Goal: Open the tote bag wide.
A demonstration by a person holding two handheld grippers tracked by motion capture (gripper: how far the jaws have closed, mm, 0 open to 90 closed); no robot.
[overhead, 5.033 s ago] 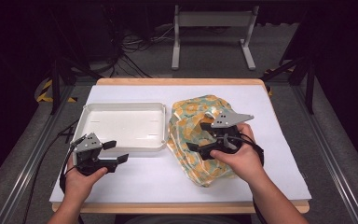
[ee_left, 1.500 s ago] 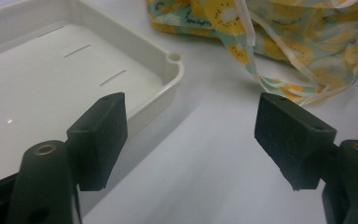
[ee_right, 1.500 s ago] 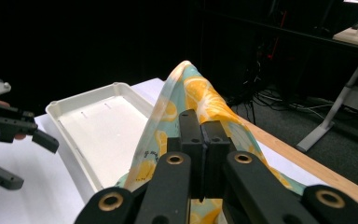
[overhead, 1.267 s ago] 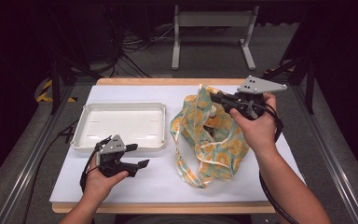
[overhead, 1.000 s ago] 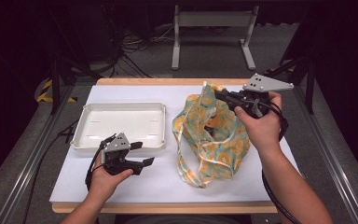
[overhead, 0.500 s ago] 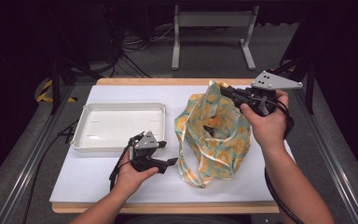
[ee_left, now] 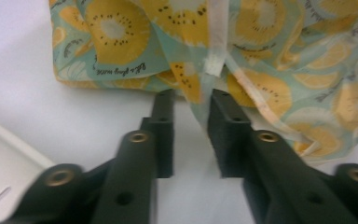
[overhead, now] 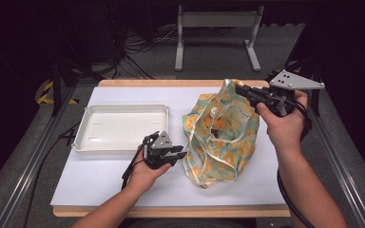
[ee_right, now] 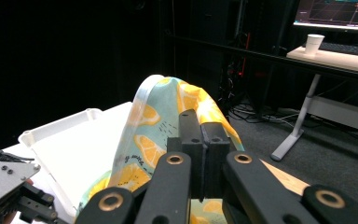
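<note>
We found the fabric bag (overhead: 221, 137), a teal cloth printed with yellow citrus slices, lying crumpled on the right half of the white table mat (overhead: 104, 180), with its top corner lifted clear of the surface toward two o'clock. The right gripper (overhead: 240, 90) was clenched on that raised corner; in the right gripper view its jaws stood pressed together with the cloth (ee_right: 168, 116) draped over and pinched between them. The left gripper (overhead: 180, 154) sat at the bag's nine o'clock edge. Its jaws had just been closing, yet in the left gripper view a gap remained between them, and the bag's hem (ee_left: 200, 93) lay at their tips; we could not tell whether the pads pressed on it.

The white tray (overhead: 121, 128) rested at ten o'clock from the left gripper, near but apart from the bag's left edge, its long sides parallel to the mat's front edge. We noted bare mat at six and seven o'clock of the left hand (overhead: 147, 173), running to the front edge of the wooden table (overhead: 171, 211). To the bag's three o'clock a narrow strip of mat remained before the table's right edge, partly covered by the right forearm (overhead: 299, 180). Behind the tray, at twelve o'clock, bare mat reached the far edge.
</note>
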